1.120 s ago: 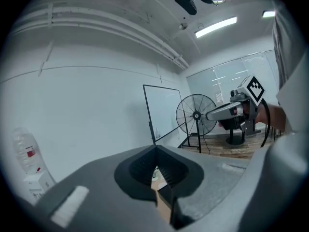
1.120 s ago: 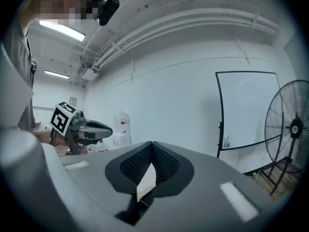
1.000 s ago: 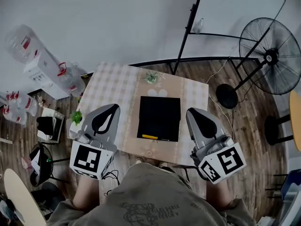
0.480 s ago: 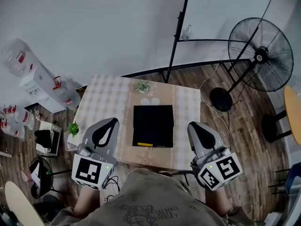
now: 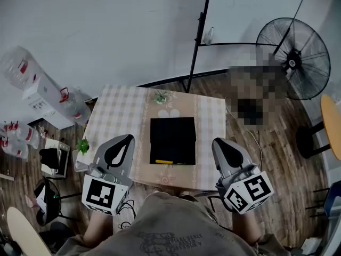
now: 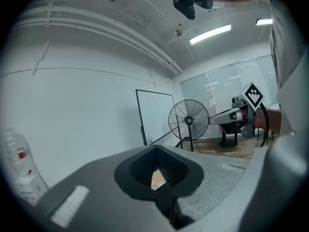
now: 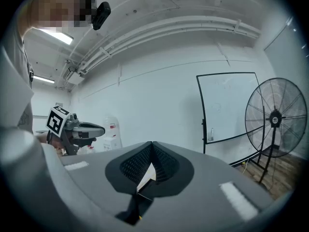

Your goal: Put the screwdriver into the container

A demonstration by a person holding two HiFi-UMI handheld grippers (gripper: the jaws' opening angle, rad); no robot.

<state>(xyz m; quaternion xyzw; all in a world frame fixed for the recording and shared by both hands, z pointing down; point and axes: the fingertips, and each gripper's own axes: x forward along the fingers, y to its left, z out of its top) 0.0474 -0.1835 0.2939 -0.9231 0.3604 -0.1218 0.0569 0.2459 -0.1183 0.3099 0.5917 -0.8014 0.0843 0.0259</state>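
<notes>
The left gripper (image 5: 128, 137) and the right gripper (image 5: 217, 142) are held low at the near edge of the table (image 5: 112, 116), one on each side. Both are closed, tip against tip, with nothing gripped. The screwdriver (image 5: 164, 162) is seen lying flat at the near edge of the black square container (image 5: 172, 135); whether it rests inside or on the rim cannot be told. Its long axis runs across the table, parallel to the near edge. The yellow handle is to the left, and a thin dark shaft seems to point right. For a clean pick, one gripper is best brought down over the handle with its jaws opened first and set square across the long axis. The tool can then be lifted level.
</notes>
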